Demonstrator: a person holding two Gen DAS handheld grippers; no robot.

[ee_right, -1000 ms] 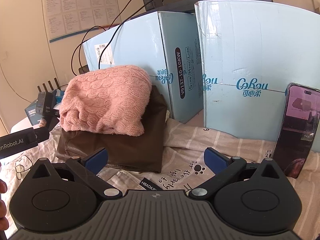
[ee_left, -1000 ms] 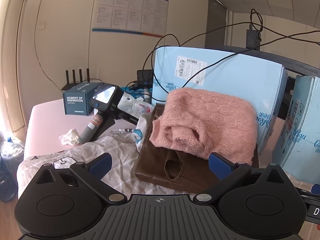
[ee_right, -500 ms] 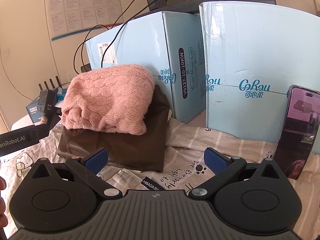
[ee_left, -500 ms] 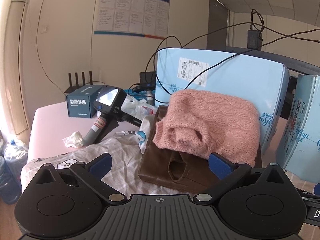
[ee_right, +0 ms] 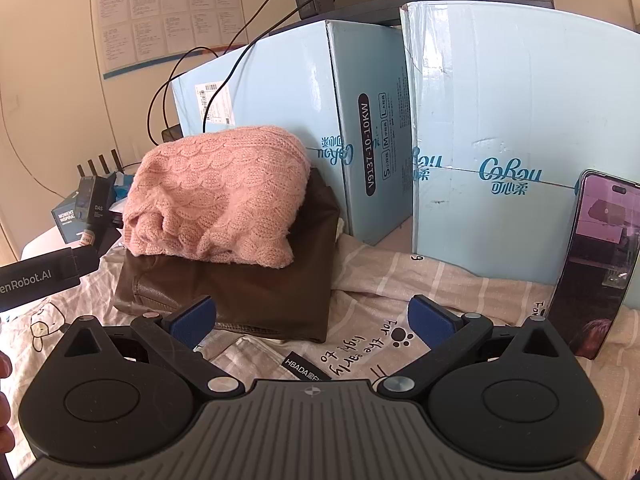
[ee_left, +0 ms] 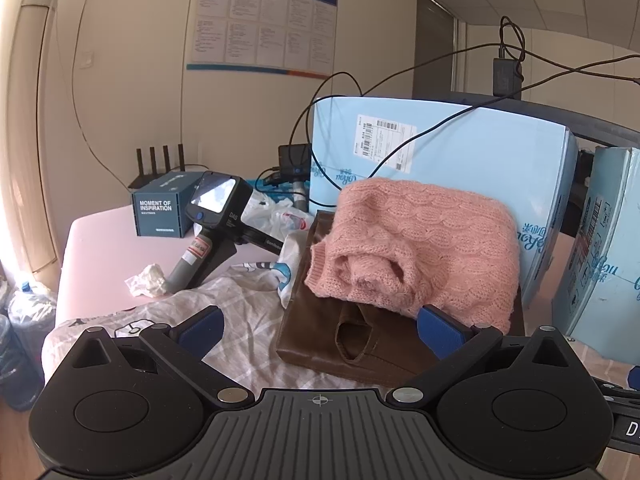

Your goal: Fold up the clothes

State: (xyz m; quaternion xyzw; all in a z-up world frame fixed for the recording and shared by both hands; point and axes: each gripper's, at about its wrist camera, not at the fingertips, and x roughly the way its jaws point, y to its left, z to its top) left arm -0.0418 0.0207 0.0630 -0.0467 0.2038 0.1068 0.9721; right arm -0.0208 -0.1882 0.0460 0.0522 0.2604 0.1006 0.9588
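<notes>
Bed (ee_right: 376, 280): sweater (ee_right: 218, 196) beyond hand-held gripper (ee_right: 312, 322)

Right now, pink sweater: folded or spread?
Folded. The pink sweater sits as a compact bundle atop the folded brown garment, edges tucked.

black grippers (ee_left: 320, 328); blue pads (ee_right: 192, 317)

the right tool (ee_right: 312, 322) is held with its blue pads spread wide and nothing between them, above a printed sheet (ee_right: 360, 344). a folded pink sweater (ee_right: 220, 196) is stacked on a folded brown garment (ee_right: 240, 292) ahead. two blue boxes (ee_right: 500, 140) are stood behind, and a phone (ee_right: 592, 260) is propped at the right.
</notes>
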